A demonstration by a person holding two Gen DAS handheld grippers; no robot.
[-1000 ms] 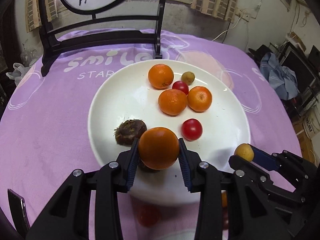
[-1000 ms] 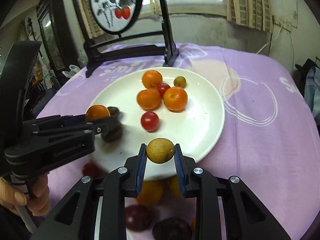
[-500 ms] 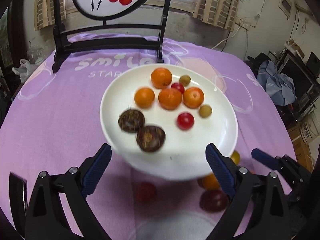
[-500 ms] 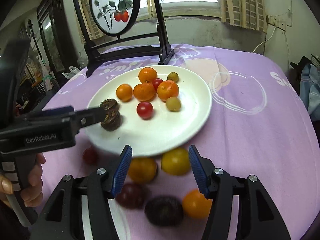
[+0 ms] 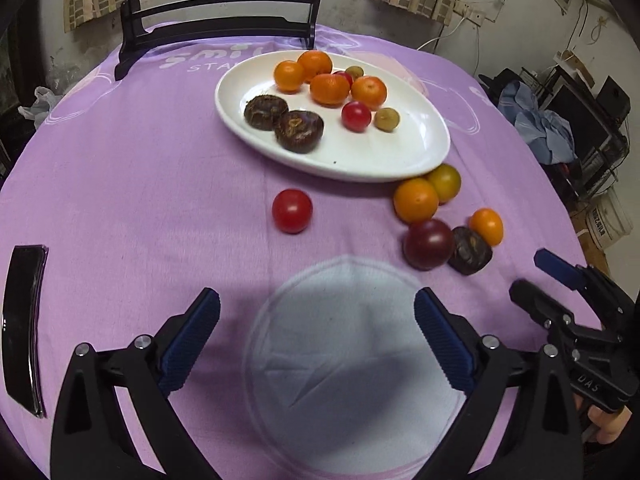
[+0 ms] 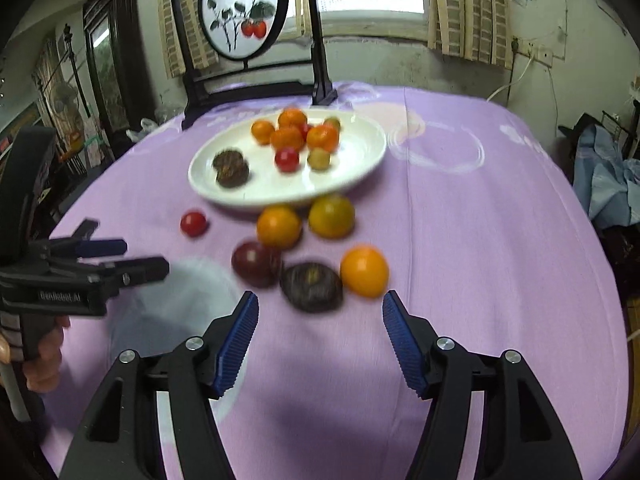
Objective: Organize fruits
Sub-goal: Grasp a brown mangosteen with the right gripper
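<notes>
Left gripper: I have its fingers spread wide with nothing between them, low in the left wrist frame, over a pale round patch printed on the cloth.
Right gripper: its fingers are parted wide too and hold nothing; they sit at the bottom centre of the right wrist frame, just short of the loose fruit.
Desk: round, covered in a purple cloth, filling most of both views.
Plate: white, oval, in the upper middle of the left wrist frame.
Fruit on the plate: four oranges bunched at the far side, two dark brown fruits touching each other at the left, a red tomato and a small tan fruit side by side at the centre. More small fruit sits behind the oranges; I cannot make out what.
Loose fruit on the cloth: a lone red tomato in the middle of the frame, well apart from the rest. To the right, just below the plate rim, an orange touches a yellow-green fruit. Lower right of those, a dark purple fruit, a dark wrinkled fruit and a small orange fruit huddle together.
Right wrist view: blurred, but the same cluster shows between plate and fingers.
Far edge: a black stand carrying a round painted panel.
Left edge: a dark flat object lying on the cloth.
</notes>
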